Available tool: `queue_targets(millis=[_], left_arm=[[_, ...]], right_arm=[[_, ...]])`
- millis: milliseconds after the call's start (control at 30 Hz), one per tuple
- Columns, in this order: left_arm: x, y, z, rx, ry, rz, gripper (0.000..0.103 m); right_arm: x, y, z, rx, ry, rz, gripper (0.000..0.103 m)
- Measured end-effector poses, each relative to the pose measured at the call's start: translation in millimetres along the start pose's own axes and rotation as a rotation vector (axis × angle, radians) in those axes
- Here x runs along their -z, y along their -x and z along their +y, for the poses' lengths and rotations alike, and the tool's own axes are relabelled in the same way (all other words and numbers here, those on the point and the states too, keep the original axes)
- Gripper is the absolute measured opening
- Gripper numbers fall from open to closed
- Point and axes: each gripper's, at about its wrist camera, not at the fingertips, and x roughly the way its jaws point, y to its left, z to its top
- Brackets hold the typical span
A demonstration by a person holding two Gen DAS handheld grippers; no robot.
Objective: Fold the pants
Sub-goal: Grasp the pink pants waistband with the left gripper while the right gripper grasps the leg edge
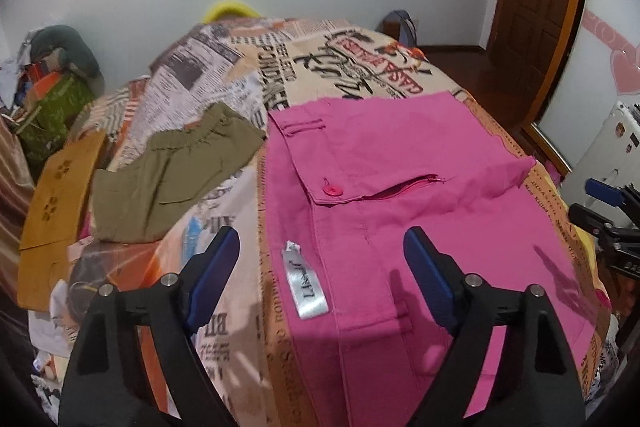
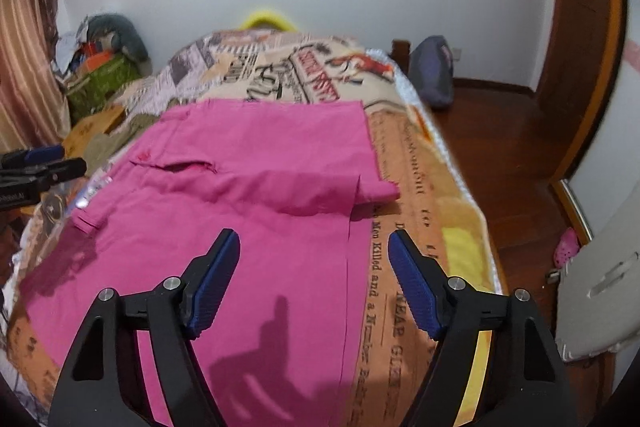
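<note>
**Left wrist view: pink pants spread on the bed, both grippers open above them**

At nine o'clock in the left wrist view a pair of olive shorts (image 1: 176,171) lies bunched on the newspaper-print bedspread (image 1: 248,75), just beside a tan cardboard sheet (image 1: 60,195) and apart from the work, probably set aside to keep the folding area free. The pink pants (image 1: 400,187) fill the centre toward three o'clock, laid flat with the waistband along the left edge; a buttoned pocket flap (image 1: 332,183), an open zipper (image 1: 404,187) and a white label (image 1: 306,283) show, which suggests they were spread out ready for a fold.

The left gripper (image 1: 320,283) hangs over the waistband near the label, its blue fingers (image 1: 216,279) wide apart, holding nothing and seemingly touching nothing.

In the right wrist view the pants run from eight o'clock to one o'clock, one leg end already lapped over at two o'clock. The right gripper (image 2: 314,279) hovers above the pants' right edge, fingers (image 2: 416,287) equally spread and empty, well placed, I judge, to pinch that edge.
</note>
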Motion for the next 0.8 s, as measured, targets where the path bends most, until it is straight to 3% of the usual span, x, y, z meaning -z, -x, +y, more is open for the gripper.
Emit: queue_targets(millis=[267,400,500,633,800], left_arm=[[-7.6,-36.1,-0.9,0.053,-0.037,0.071,0.065],[-9.0,-53.3,3.5,0.074,-0.037,0.112,0.053],[-9.4,-66.3,8.5,0.094,-0.021,0.145,0.046],[-8.4,-78.0,10.8,0.132,0.004,0.178,0.031],[-9.2,-85.5,16.2,0.203,0.062,0.2,0.023]], right_arm=[[-6.8,-34.1,-16.9,-0.023,0.002,0.07,0.073],[-8.7,-51.2,-24.3,-0.06,-0.008,0.113,0.057],[-8.2,-60.3,-28.1,-0.089,-0.024,0.131,0.054],[-6.9,-70.1,-32.9,-0.12,-0.051,0.16,0.037],[-8.8,-77.3,-32.6,-0.135,-0.058,0.184,0.025]])
